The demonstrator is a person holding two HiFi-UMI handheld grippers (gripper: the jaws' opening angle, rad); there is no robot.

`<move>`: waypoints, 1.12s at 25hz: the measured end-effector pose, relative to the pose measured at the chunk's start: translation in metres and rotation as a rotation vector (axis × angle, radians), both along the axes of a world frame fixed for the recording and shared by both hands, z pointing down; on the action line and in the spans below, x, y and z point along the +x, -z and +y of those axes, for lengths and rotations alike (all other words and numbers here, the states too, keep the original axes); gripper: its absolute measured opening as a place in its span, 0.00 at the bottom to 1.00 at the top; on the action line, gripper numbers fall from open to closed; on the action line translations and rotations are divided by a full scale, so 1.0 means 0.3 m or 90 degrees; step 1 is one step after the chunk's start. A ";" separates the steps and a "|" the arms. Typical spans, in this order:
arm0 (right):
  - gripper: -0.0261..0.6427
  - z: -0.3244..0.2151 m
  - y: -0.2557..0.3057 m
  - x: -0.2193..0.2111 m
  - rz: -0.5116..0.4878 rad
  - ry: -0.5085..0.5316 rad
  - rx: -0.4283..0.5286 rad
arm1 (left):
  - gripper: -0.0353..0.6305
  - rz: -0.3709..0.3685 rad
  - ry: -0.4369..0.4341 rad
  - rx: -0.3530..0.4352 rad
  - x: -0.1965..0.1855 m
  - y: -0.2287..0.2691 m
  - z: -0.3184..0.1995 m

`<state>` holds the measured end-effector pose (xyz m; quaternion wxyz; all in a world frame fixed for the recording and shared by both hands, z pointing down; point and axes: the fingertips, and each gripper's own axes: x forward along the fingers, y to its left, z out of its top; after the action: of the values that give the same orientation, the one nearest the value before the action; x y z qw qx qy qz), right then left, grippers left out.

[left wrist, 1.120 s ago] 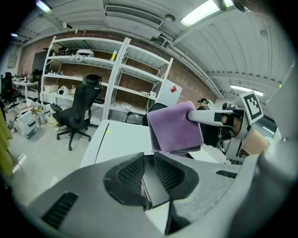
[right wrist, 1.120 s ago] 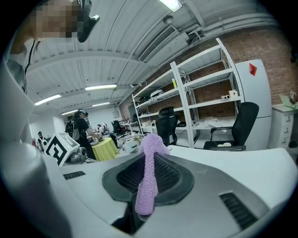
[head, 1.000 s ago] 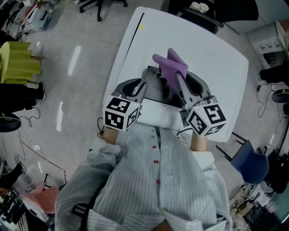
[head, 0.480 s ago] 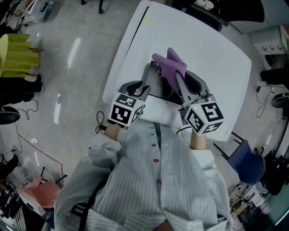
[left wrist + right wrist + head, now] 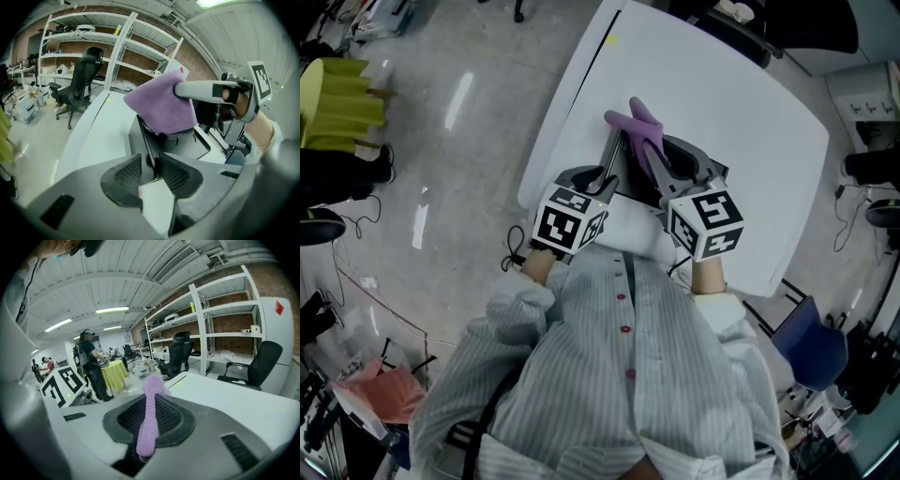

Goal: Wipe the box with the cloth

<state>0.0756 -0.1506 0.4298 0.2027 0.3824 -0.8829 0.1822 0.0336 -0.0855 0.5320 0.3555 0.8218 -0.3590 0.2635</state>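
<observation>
A dark grey open box (image 5: pixel 692 161) stands on the white table (image 5: pixel 727 89). My left gripper (image 5: pixel 607 174) is shut on the box's thin left wall (image 5: pixel 146 143), which runs between its jaws. My right gripper (image 5: pixel 649 156) is shut on a purple cloth (image 5: pixel 631 123), which it holds over the box close to that left wall. In the left gripper view the cloth (image 5: pixel 161 105) hangs bunched over the box (image 5: pixel 190 145) from the right gripper's fingers (image 5: pixel 199 89). The right gripper view shows a strip of the cloth (image 5: pixel 150 418) pinched between the jaws.
The table's left edge (image 5: pixel 567 103) drops to the grey floor. A yellow item (image 5: pixel 333 117) lies on the floor at far left and a blue chair (image 5: pixel 811 345) stands at the right. Behind the table are a black office chair (image 5: pixel 83 79) and shelving (image 5: pixel 140 51). A person (image 5: pixel 91 362) stands in the distance.
My right gripper has carried the cloth leftward over the box, closer to the left gripper. The left gripper still grips the box wall.
</observation>
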 end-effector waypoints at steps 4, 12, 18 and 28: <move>0.11 -0.016 -0.073 -0.060 0.035 0.041 -0.022 | 0.21 0.014 0.011 -0.008 -0.007 -0.001 0.004; 0.11 -0.045 -0.230 -0.108 0.131 0.097 -0.072 | 0.21 0.025 0.018 -0.016 -0.011 -0.003 -0.003; 0.11 -0.049 -0.247 -0.062 0.157 0.081 -0.085 | 0.21 0.034 0.025 -0.026 -0.013 -0.007 0.007; 0.11 -0.036 -0.259 0.110 0.176 0.026 -0.108 | 0.21 0.034 0.027 -0.036 -0.017 -0.008 0.002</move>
<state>0.1085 -0.1614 0.5077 0.3572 0.3674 -0.8357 0.1976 0.0286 -0.0849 0.5342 0.3935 0.8104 -0.3593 0.2435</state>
